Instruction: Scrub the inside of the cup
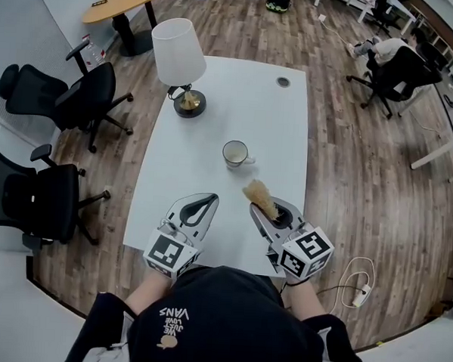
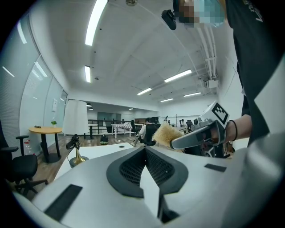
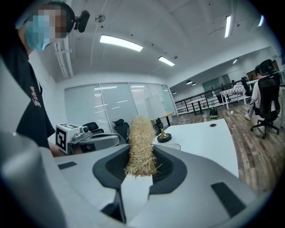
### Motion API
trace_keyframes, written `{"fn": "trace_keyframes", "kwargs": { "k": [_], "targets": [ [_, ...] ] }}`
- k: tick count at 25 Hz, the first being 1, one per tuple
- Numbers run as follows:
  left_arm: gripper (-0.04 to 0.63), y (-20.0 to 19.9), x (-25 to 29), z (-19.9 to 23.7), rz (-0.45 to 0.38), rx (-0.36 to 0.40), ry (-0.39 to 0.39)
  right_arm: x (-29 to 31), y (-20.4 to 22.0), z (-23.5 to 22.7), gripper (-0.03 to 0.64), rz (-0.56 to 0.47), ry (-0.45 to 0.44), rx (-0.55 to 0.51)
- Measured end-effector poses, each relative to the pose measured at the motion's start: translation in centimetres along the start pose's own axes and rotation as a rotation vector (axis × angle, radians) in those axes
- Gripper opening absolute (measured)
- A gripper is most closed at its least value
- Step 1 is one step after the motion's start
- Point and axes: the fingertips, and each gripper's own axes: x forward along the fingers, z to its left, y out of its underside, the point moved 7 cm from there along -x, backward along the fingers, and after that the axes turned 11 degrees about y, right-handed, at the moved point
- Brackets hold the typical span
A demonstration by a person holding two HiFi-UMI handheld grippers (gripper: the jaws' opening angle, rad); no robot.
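Note:
A white cup (image 1: 235,153) with its handle to the right stands upright near the middle of the white table (image 1: 239,94). My right gripper (image 1: 261,208) hovers at the table's near edge, shut on a straw-coloured scrubber (image 1: 257,195) whose bristly tuft sticks out past the jaws toward the cup. In the right gripper view the scrubber (image 3: 141,142) rises from between the closed jaws. My left gripper (image 1: 208,200) is held beside it on the left, shut, with nothing between its jaws (image 2: 145,149). Both grippers are short of the cup and apart from it.
A lamp (image 1: 180,60) with a white shade and dark round base stands at the table's far left. A cable hole (image 1: 283,82) is at the far right. Black office chairs (image 1: 79,101) (image 1: 29,196) stand left of the table. A white cable (image 1: 357,282) lies on the floor at the right.

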Motion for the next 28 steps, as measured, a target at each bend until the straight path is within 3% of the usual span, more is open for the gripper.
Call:
{"fn": "trace_keyframes", "kwargs": {
  "k": [10, 28],
  "targets": [
    [0.011, -0.1, -1.1, -0.6, 0.002, 0.012, -0.010, -0.7, 1.4, 0.9, 0.100, 0.025, 0.042, -0.037],
    [0.011, 0.0, -0.5, -0.6, -0.001, -0.010, -0.004, -0.7, 1.3, 0.9, 0.100, 0.023, 0.041, -0.044]
  ]
}}
